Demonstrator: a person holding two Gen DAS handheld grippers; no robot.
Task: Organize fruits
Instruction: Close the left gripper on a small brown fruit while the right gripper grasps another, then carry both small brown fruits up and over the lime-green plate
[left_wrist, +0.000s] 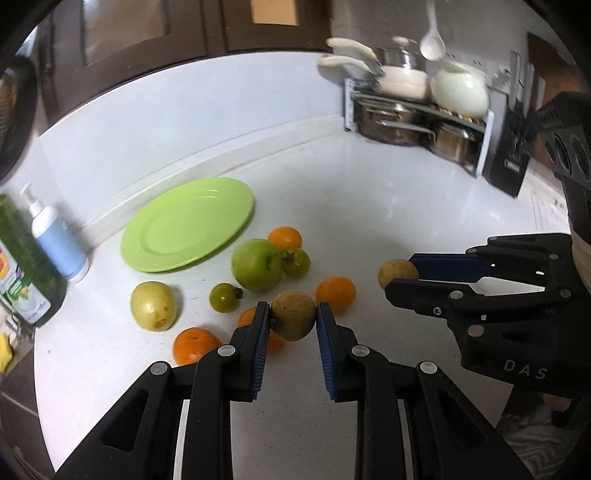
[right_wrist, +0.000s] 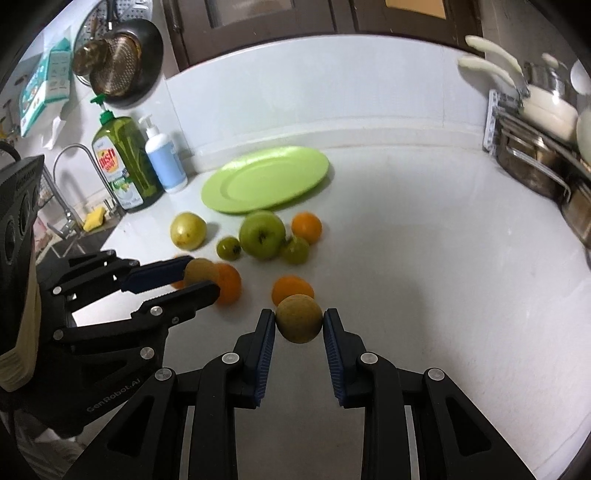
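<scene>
With each gripper (left_wrist: 293, 314) (right_wrist: 299, 320) clamped on a brown fruit (left_wrist: 294, 314) (right_wrist: 299, 323), we should carry both gently to the plate (left_wrist: 188, 223) at eleven o'clock.

Low wrist views, shared plate (left_wrist: 186, 223)

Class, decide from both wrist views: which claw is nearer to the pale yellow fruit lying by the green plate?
Left. The left claw, shut on a brown fruit, is close beside the pale yellow fruit. The right claw, holding another brown fruit, sits farther away.
</scene>
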